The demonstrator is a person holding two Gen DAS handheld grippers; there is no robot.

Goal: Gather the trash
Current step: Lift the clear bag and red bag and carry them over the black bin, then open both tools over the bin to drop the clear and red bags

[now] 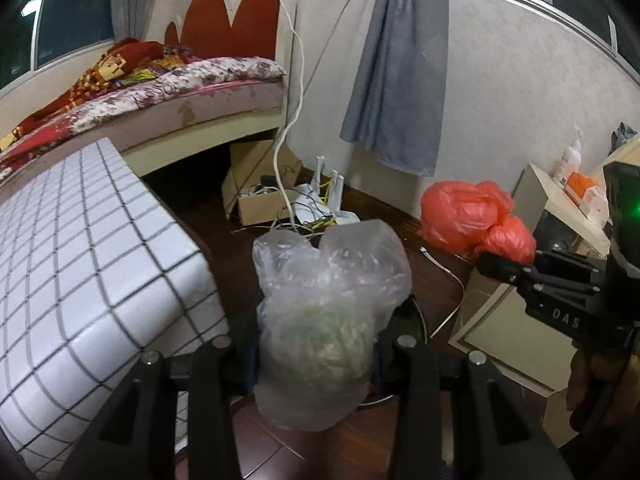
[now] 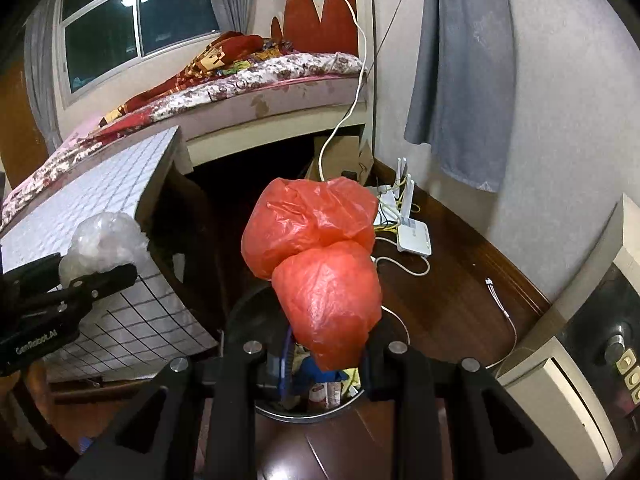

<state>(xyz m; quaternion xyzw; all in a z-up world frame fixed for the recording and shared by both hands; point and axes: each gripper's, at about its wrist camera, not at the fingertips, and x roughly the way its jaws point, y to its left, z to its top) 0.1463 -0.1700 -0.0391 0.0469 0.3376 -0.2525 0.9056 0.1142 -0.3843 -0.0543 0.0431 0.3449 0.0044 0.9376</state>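
Thin plastic is the hazard: the left gripper (image 1: pixel 316 364) clamps a clear bag (image 1: pixel 328 312) and the right gripper (image 2: pixel 324 354) a red bag (image 2: pixel 320 264) above what appears to be a bin (image 2: pixel 256 300), where either slack film may slip free and miss.

- At the right edge of the left wrist view we read "DAS" in pale letters on the black body of the right gripper (image 1: pixel 496 266).
- At the lower left of the right wrist view we read "GenRobot.AI" in white on the black body of the left gripper (image 2: pixel 120 272).
- On the white pump bottle (image 1: pixel 570 160) at the right of the left wrist view we see a label, too small to read.
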